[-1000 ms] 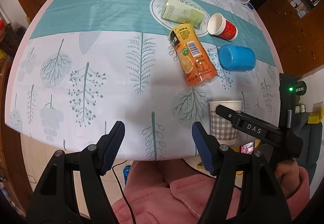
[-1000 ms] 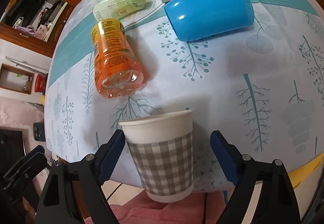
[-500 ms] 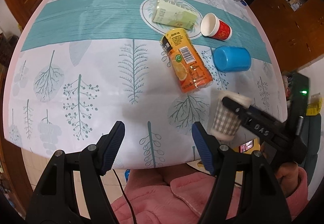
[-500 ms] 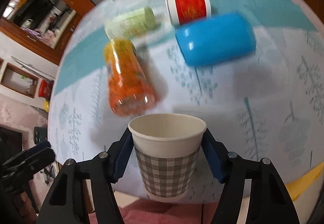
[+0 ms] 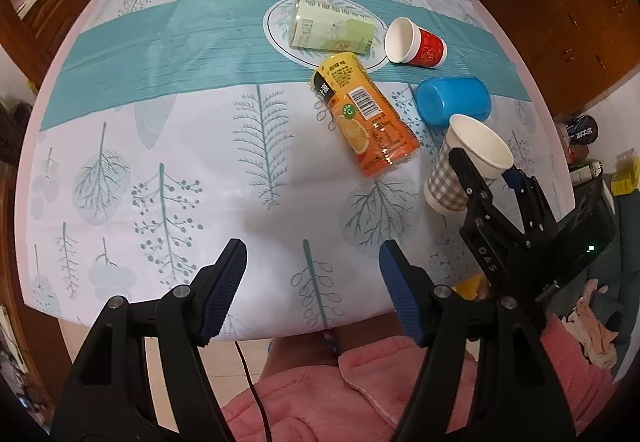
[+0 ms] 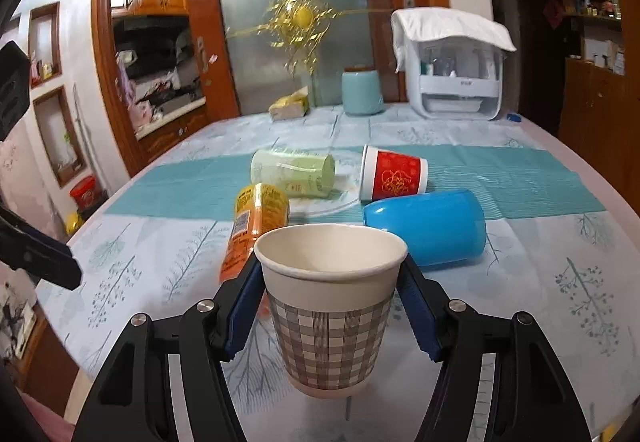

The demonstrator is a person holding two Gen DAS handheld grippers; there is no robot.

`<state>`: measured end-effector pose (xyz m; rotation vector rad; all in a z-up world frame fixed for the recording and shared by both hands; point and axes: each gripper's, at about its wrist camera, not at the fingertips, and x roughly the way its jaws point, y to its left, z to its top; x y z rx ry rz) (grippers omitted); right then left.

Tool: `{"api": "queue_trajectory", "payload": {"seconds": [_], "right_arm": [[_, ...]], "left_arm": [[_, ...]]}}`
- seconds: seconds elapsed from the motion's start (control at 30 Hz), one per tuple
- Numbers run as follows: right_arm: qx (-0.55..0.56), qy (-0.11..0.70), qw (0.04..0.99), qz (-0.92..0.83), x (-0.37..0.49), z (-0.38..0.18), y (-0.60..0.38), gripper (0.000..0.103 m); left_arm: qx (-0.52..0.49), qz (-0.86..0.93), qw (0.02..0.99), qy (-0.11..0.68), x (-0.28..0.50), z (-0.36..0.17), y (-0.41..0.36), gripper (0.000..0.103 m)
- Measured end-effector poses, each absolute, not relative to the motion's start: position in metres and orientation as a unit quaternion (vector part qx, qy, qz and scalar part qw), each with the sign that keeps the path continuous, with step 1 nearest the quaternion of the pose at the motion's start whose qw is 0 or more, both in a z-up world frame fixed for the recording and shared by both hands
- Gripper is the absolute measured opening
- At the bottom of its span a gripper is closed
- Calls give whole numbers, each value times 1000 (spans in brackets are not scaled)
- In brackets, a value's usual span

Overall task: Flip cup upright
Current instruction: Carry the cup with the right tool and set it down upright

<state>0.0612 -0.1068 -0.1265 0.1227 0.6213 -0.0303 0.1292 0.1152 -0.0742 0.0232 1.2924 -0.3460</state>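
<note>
Right gripper is clamped on the checked paper cup, held mouth-up, slightly tilted, above the bench at its near right edge. Left gripper is held spread, empty.

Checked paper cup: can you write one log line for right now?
right gripper: shut on grey-checked paper cup | cup: mouth up, near table edge | left gripper: open, holding nothing

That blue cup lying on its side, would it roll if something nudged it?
Probably. The blue cup lies on its round side on the flat tablecloth, with nothing blocking it toward the near edge. It looks like smooth plastic, so likely light and a bit slippery for tongs.
</note>
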Motion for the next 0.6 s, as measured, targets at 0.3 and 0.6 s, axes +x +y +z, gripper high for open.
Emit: {"api": "queue_trajectory", "payload": {"seconds": [0.3, 0.6], "right_arm": [[63, 304, 951, -16, 48, -143, -91, 66], [71, 368, 927, 29, 34, -142, -93, 74]], "left_arm": [[17, -165, 792, 588, 122, -70, 122, 66], [21, -185, 790, 584, 119, -68, 110, 66]]}}
